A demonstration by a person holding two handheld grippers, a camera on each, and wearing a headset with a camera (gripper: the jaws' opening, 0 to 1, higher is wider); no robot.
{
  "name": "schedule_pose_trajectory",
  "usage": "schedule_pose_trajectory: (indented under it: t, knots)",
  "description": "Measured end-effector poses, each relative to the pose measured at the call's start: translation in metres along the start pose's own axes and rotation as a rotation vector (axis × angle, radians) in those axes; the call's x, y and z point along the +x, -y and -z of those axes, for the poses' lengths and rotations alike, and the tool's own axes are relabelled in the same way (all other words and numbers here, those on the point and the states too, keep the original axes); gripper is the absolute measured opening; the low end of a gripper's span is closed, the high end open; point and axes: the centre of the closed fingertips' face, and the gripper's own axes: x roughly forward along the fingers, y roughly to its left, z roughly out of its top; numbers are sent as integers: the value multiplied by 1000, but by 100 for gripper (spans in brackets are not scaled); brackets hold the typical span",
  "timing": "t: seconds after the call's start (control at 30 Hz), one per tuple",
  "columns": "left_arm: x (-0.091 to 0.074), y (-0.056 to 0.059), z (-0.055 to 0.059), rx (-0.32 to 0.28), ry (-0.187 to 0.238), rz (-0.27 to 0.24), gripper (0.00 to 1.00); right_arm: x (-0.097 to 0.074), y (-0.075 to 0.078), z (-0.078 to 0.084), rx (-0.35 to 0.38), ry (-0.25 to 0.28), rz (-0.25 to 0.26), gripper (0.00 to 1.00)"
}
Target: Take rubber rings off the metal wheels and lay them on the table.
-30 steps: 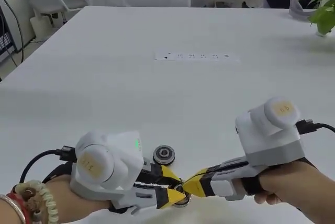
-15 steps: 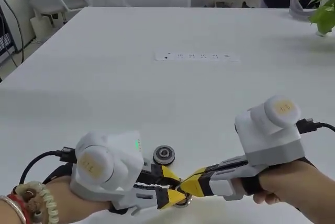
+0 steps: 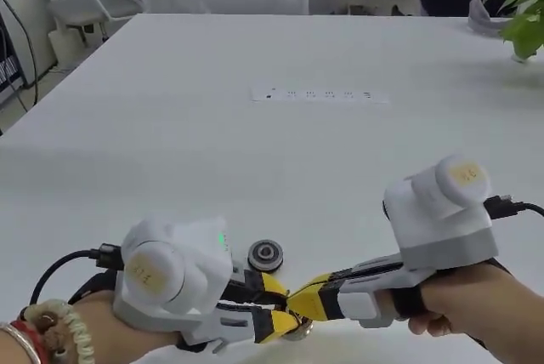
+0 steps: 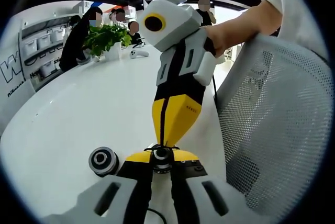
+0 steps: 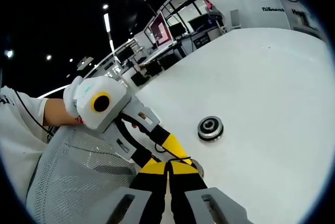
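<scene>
Grip at the rim suits the soft, stretchy-looking thin black rubber ring (image 5: 183,158): beside the loose round metal wheel (image 3: 266,253) on the white counter (image 3: 323,151), left gripper (image 3: 287,319) jaws clamp a second metal wheel (image 4: 161,157), right gripper (image 5: 168,162) jaws apparently closed on that ring.

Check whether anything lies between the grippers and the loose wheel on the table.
Nothing visible does. The loose wheel lies on the bare table, close beside the left gripper, which is shut on the held wheel. The right gripper meets it there.
</scene>
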Motion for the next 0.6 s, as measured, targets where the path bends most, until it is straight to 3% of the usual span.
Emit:
schedule_pose_trajectory:
  t: [0.3,0.6]
  knots:
    - [1,-1,-1,-30,-13,-4,7,0,8,4,-28,-16,38,0]
    - [-4,-3,-1,-15,-53,7,9,-3,20,9,40,-19,66,0]
